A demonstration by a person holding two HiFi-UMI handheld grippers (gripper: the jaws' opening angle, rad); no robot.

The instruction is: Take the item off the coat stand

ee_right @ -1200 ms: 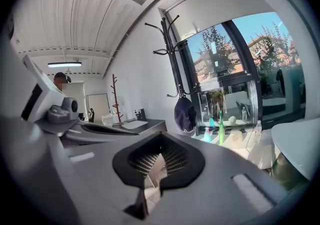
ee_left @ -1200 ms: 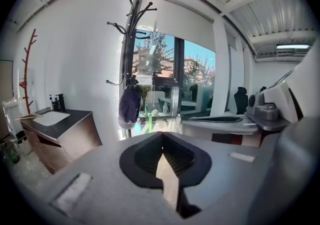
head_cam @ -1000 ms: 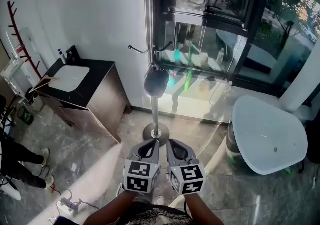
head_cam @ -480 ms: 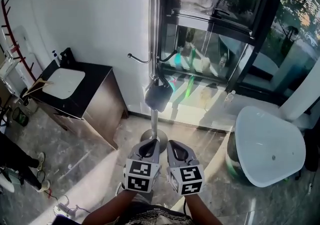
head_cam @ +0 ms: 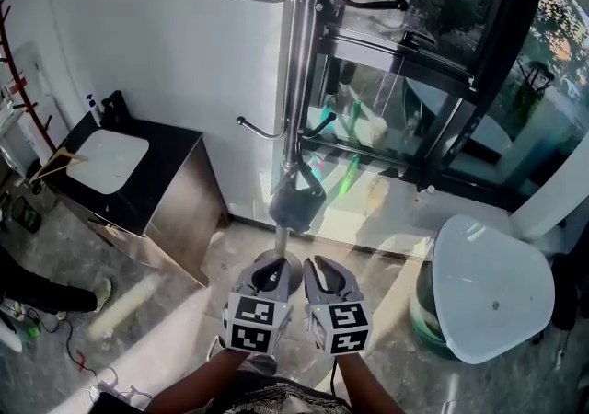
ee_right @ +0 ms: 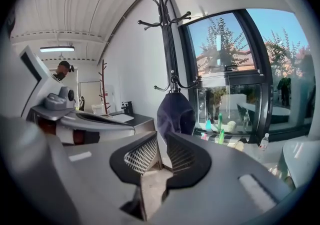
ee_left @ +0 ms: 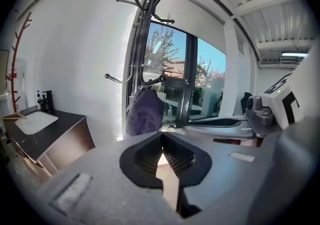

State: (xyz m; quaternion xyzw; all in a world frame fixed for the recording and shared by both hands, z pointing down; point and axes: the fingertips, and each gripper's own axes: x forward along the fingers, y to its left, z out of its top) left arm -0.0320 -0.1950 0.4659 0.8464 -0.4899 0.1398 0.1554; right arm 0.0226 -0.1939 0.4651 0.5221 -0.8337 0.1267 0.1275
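Observation:
A tall metal coat stand (head_cam: 296, 81) rises in front of the window. A dark cloth item (head_cam: 294, 201) hangs from one of its lower hooks; it also shows in the left gripper view (ee_left: 145, 116) and the right gripper view (ee_right: 175, 111). Both grippers are held side by side low down, short of the stand and apart from the item. My left gripper (head_cam: 274, 267) has its jaws together with nothing between them (ee_left: 161, 138). My right gripper (head_cam: 318, 265) has a narrow gap between its jaws, which are opening on nothing (ee_right: 161, 138).
A dark cabinet with a white basin (head_cam: 138, 173) stands to the left of the stand. A white round table (head_cam: 488, 288) is at the right. Glazed window frames (head_cam: 433, 90) are behind the stand. A person's leg (head_cam: 37, 288) is at the left edge.
The stand and the hanging item have come closer and sit lower in the head view. Both grippers keep their place at the bottom of the view.

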